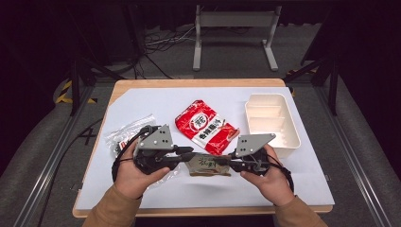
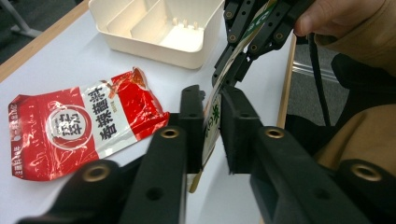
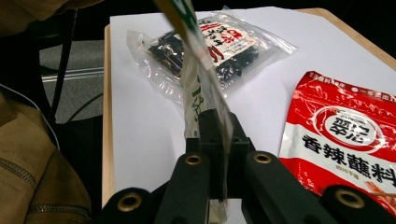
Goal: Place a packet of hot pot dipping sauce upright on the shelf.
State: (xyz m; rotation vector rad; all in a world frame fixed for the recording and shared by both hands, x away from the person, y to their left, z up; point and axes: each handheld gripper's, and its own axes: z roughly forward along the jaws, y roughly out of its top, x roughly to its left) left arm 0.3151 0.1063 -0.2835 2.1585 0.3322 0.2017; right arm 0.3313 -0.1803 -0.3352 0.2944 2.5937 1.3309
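Red pouch (image 3: pixel 345 140): white circle logo "翠宏", below it "香辣蘸料".

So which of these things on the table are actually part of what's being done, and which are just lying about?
In use:
- green-printed packet, held between both grippers
- left gripper, jaws loosely around one end
- right gripper, shut on the other end

Lying about:
- red sauce packet
- clear bag of dark snacks
- cream divided tray
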